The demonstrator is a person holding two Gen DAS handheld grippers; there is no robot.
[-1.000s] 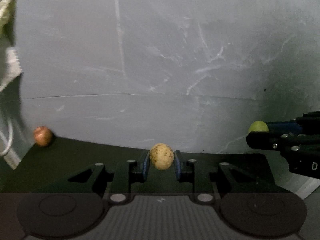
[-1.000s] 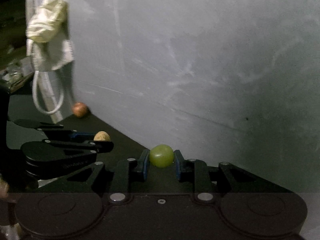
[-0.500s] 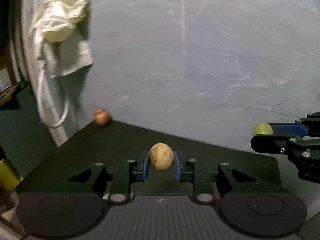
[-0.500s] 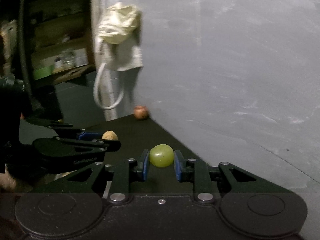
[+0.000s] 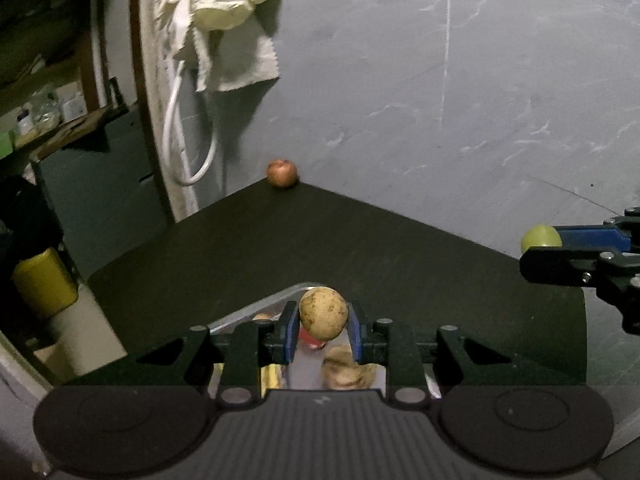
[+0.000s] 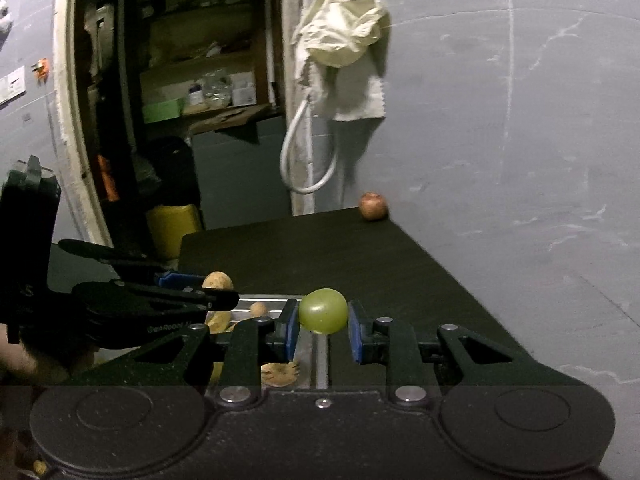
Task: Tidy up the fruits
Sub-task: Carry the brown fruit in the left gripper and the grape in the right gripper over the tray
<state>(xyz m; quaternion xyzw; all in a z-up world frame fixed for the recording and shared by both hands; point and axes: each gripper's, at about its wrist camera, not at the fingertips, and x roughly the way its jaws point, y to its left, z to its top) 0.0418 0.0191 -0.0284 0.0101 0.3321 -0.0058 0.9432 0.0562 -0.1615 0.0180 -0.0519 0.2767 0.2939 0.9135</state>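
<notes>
My left gripper [image 5: 323,328] is shut on a tan speckled round fruit [image 5: 323,313], held over a metal tray [image 5: 256,312] with several fruits in it. My right gripper [image 6: 323,330] is shut on a green round fruit [image 6: 323,311] above the same metal tray [image 6: 272,303]. In the right wrist view the left gripper [image 6: 224,292] sits to the left with the tan fruit [image 6: 217,281]. In the left wrist view the right gripper [image 5: 532,248] shows at the right edge with the green fruit [image 5: 540,236]. A reddish-brown fruit [image 5: 282,173] lies at the dark table's far corner by the wall.
The dark table [image 5: 360,248] butts against a grey wall [image 5: 460,100]. A pale cloth with a white looped cord [image 5: 216,20] hangs at the wall's edge. Left of the table stand a yellow container [image 5: 44,282] and cluttered shelves [image 6: 200,92]. A hand [image 6: 24,360] holds the left gripper.
Both views have swung left and rolled: the table corner, hanging cloth and doorway have come into sight, and the metal tray now appears under both grippers. Both grips stay the same.
</notes>
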